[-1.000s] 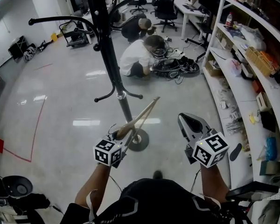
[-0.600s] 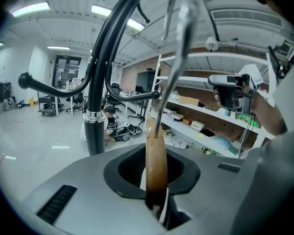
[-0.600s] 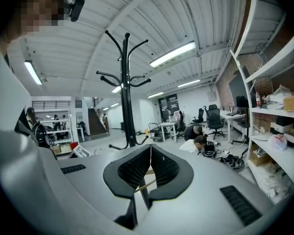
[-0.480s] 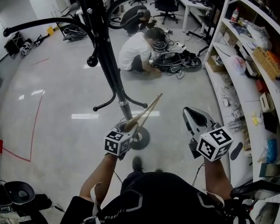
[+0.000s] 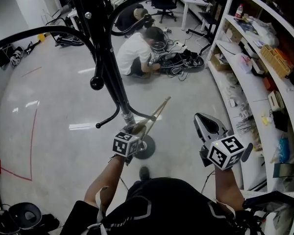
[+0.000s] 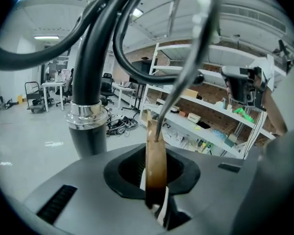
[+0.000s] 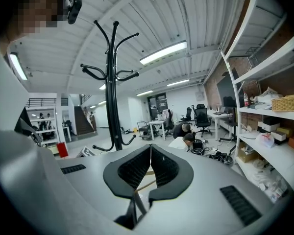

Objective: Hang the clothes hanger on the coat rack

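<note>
Clothes hanger (image 5: pixel 156 114) clamped by its wooden end in the left tool (image 5: pixel 136 131), long axis rising forward from the jaws with wire hook (image 6: pixel 186 67) uppermost, coat rack (image 5: pixel 107 70) just ahead-left and its arms overhead; right tool (image 5: pixel 206 125), jaws together and empty, stands farther off.

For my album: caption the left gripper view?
Left gripper grips a wooden clothes hanger beside the coat rack.
</note>
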Action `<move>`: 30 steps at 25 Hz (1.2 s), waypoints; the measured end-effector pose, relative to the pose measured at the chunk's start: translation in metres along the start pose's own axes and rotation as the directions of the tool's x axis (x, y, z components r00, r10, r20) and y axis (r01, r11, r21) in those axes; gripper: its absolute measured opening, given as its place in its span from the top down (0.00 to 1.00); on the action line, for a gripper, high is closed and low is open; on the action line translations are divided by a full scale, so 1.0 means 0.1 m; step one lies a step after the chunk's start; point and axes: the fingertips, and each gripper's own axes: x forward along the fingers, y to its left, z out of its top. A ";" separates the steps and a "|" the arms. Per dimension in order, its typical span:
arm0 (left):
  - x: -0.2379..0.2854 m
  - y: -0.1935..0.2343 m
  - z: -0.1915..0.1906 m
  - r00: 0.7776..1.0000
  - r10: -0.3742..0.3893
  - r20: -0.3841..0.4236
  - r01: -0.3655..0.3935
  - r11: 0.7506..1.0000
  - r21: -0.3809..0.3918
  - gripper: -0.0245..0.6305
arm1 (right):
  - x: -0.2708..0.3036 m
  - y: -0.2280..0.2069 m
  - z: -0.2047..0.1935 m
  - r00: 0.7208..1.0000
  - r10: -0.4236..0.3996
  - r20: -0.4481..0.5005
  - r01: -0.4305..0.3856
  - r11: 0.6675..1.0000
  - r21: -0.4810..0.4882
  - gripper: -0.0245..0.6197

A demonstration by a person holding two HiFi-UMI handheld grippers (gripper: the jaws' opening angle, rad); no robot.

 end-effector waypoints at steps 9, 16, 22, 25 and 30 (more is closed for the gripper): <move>0.28 0.05 0.04 0.998 -0.042 -0.053 0.043 0.999 0.019 0.89 | -0.05 -0.12 -0.01 0.997 -0.072 0.006 0.072 0.997 0.025 0.95; 0.40 0.06 -0.01 0.995 -0.057 -0.082 0.057 0.998 0.005 0.89 | -0.09 -0.20 -0.09 0.995 -0.104 -0.001 0.104 0.994 0.025 0.95; 0.48 0.07 0.04 0.995 -0.055 -0.086 0.056 0.998 0.000 0.89 | -0.13 -0.21 -0.11 0.994 -0.108 -0.015 0.109 0.993 0.038 0.95; 0.51 0.06 0.05 0.994 -0.053 -0.095 0.053 0.999 0.004 0.89 | -0.13 -0.21 -0.14 0.993 -0.112 -0.026 0.113 0.993 0.043 0.95; 0.58 0.05 0.07 0.994 -0.057 -0.098 0.059 0.998 0.021 0.89 | -0.14 -0.22 -0.15 0.993 -0.111 -0.029 0.112 0.993 0.042 0.95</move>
